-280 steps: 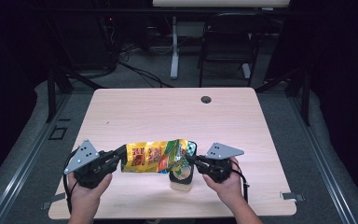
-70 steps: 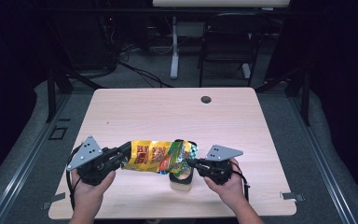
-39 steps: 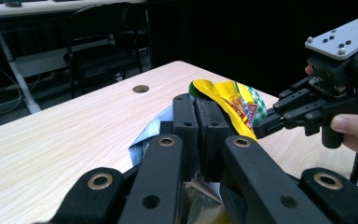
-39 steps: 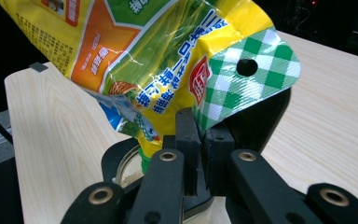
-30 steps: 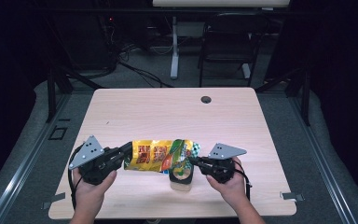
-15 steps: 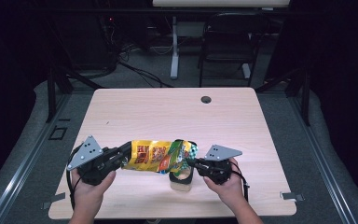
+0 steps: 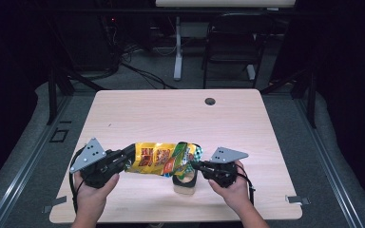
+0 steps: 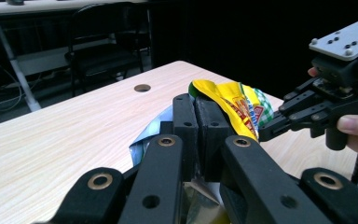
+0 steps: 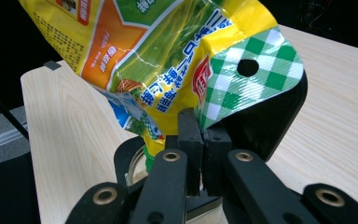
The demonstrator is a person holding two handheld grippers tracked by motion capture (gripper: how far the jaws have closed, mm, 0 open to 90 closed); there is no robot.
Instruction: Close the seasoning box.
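A yellow snack bag [image 7: 161, 159] with orange, green and checked print hangs stretched between my two grippers, just above the table's near edge. My left gripper [image 7: 131, 157] is shut on the bag's left end; in the left gripper view its jaws [image 8: 196, 123] pinch the bag [image 8: 233, 105]. My right gripper [image 7: 194, 165] is shut on the checked right end, and in the right gripper view it [image 9: 203, 135] clamps the bag [image 9: 168, 56] near its hang hole. A black round container [image 7: 184, 181] stands on the table under the bag's right end.
The light wooden table [image 7: 171, 118] has a round cable hole [image 7: 210, 101] near its far edge. A black chair [image 7: 233, 42] and a desk leg [image 7: 177, 52] stand beyond it. In the left gripper view the right gripper [image 8: 270, 130] and its hand are close on the right.
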